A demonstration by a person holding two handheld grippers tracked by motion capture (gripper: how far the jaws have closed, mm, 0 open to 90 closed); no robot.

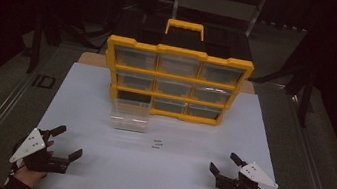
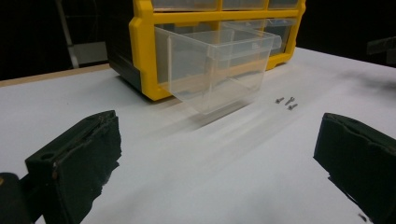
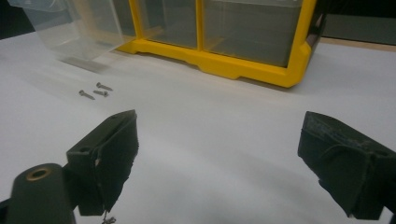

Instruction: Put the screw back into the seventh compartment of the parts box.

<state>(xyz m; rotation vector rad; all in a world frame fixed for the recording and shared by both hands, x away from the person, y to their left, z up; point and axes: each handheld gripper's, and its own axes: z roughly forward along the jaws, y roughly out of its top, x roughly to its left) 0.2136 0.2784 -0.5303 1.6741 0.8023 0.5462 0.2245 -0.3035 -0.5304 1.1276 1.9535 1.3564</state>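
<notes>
Jaws wide apart on both my left gripper (image 1: 65, 142) and right gripper (image 1: 225, 165) — nothing between them, both low over the white bench (image 1: 173, 181). Ahead, between them, lie three screws (image 1: 157, 145), just beside the clear drawer (image 1: 128, 117) pulled from the yellow organizer (image 1: 176, 81).

In the high view the screws (image 1: 157, 145) are seen only as tiny dark specks, too small for a count. The organiser (image 3: 243, 51) is cut off by the top edge in both tool views. The drawers' contents cannot be made out through the cloudy fronts.
</notes>
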